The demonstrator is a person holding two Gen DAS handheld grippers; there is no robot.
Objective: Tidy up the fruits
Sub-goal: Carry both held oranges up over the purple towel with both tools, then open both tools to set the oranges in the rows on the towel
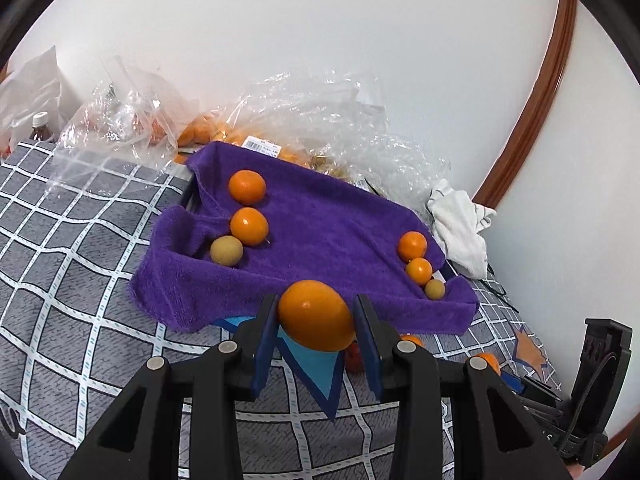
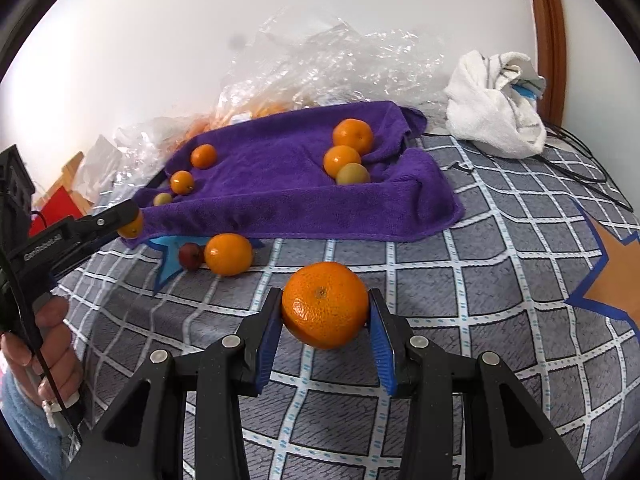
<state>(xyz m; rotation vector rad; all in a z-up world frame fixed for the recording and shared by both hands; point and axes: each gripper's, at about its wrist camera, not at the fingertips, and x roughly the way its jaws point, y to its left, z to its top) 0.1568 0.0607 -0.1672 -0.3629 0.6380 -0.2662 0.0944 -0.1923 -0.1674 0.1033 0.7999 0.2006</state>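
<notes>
Grey checked bedcover [image 2: 500, 280]; crumpled white cloth [image 2: 496, 108] near wooden door frame [image 2: 548, 32]; brown bottle, white cap [image 1: 40, 130]

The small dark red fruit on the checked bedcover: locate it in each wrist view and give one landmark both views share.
Left wrist view: the small dark red fruit shows only as a sliver low centre, mostly hidden behind the right finger of the left tongs.
Right wrist view: it lies in the open at left of centre, beside a loose round orange.
Shared landmark: the purple terry towel, just behind the fruit.
</notes>
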